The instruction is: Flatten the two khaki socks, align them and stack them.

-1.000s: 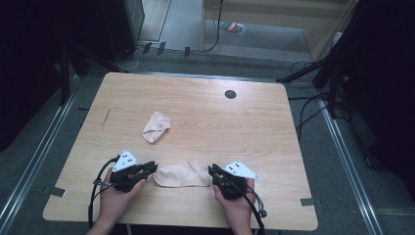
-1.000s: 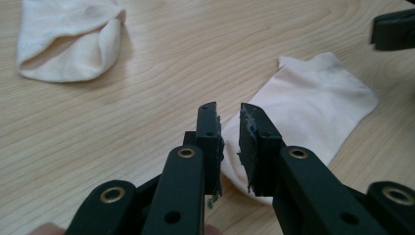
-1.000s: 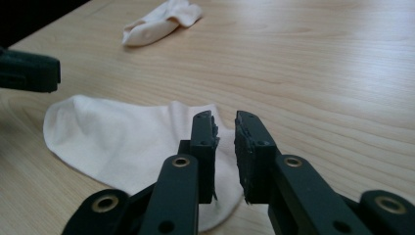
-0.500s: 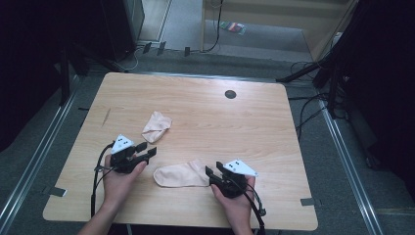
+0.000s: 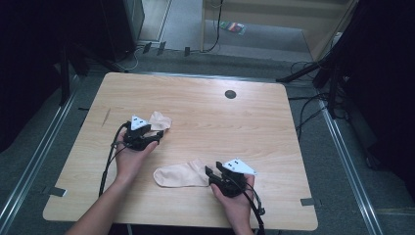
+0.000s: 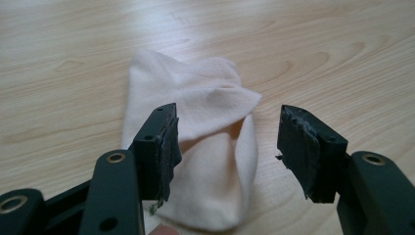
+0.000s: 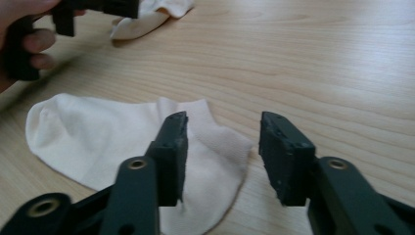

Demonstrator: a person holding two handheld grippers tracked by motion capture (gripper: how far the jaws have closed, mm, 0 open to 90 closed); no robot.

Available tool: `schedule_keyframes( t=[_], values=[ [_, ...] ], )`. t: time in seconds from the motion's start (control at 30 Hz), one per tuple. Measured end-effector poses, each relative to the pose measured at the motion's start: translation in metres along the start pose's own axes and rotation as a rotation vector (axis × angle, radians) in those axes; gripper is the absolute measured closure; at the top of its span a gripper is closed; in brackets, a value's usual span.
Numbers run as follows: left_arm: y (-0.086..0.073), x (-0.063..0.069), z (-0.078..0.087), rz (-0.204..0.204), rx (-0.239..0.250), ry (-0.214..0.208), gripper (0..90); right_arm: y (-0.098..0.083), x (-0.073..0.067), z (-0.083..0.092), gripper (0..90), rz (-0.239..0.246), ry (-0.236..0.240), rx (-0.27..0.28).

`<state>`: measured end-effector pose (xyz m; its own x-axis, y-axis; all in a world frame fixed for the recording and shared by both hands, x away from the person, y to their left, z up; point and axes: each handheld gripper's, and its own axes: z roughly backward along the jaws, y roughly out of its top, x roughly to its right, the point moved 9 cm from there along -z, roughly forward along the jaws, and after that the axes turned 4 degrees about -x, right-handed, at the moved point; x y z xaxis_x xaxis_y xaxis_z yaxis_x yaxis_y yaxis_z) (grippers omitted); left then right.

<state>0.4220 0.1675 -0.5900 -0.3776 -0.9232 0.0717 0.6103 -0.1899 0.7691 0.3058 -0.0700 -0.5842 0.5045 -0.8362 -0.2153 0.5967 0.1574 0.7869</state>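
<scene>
In the high view both grippers stand with their jaws apart and pinch nothing. The left gripper (image 5: 149, 139) has just been opening and sits at the near edge of the crumpled sock (image 5: 160, 121), toward the table's (image 5: 254, 127) left side. The right gripper (image 5: 214, 175) has eased slightly inward and rests at the cuff end of the flat sock (image 5: 180, 175), which lies toward the front of the table between the two hands. The two socks are well apart.

In the left gripper view the fingers (image 6: 164, 147) are spread wide with the bunched sock (image 6: 205, 147) lying between and beyond them. The left pad overlaps the cloth's edge; whether it touches I cannot tell, and the right pad is clear of it. The risk here is a shallow bite: closing on one loose fold would lift a single layer and leave the sock to unroll or slip.

In the right gripper view the fingers (image 7: 171, 152) are moderately spread over the flat sock's (image 7: 107, 132) cuff, with bare wood under the right pad. Closing from here could catch only the cuff's corner — or push the sock along the smooth wood instead of gripping it.
</scene>
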Motion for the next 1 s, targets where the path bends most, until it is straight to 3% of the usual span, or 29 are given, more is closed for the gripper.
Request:
schedule_keyframes(
  t=[0.1,0.2,0.33,0.77,0.83,0.87,0.93,0.97,1.0],
  values=[
    [0.002,0.000,-0.010,-0.014,-0.015,0.018,40.9,-0.003,-0.006,-0.007,67.7,0.025,0.014,-0.024],
    [0.004,0.000,-0.015,-0.009,-0.022,0.019,41.2,-0.007,-0.004,-0.014,78.9,0.041,-0.017,-0.054],
    [0.003,0.000,-0.020,-0.007,-0.039,0.029,42.7,-0.015,0.001,-0.020,90.0,0.028,-0.055,-0.109],
    [0.000,-0.009,-0.024,0.037,-0.056,0.045,46.3,-0.031,-0.010,-0.004,90.0,0.005,-0.080,-0.133],
    [0.000,-0.009,-0.025,0.039,-0.061,0.052,47.6,-0.031,-0.011,-0.002,90.0,-0.011,-0.065,-0.129],
    [0.000,-0.009,-0.025,0.035,-0.065,0.056,48.8,-0.030,-0.013,-0.001,84.3,-0.023,-0.040,-0.115],
    [0.000,-0.010,-0.025,0.025,-0.069,0.063,49.5,-0.028,-0.013,0.001,82.5,-0.027,-0.033,-0.098],
    [0.000,-0.011,-0.026,0.015,-0.074,0.083,53.1,-0.024,-0.014,0.005,81.0,-0.024,-0.036,-0.072],
    [0.001,-0.014,-0.026,0.015,-0.077,0.106,68.8,-0.016,-0.014,0.011,78.6,0.002,-0.048,-0.034]
  ],
)
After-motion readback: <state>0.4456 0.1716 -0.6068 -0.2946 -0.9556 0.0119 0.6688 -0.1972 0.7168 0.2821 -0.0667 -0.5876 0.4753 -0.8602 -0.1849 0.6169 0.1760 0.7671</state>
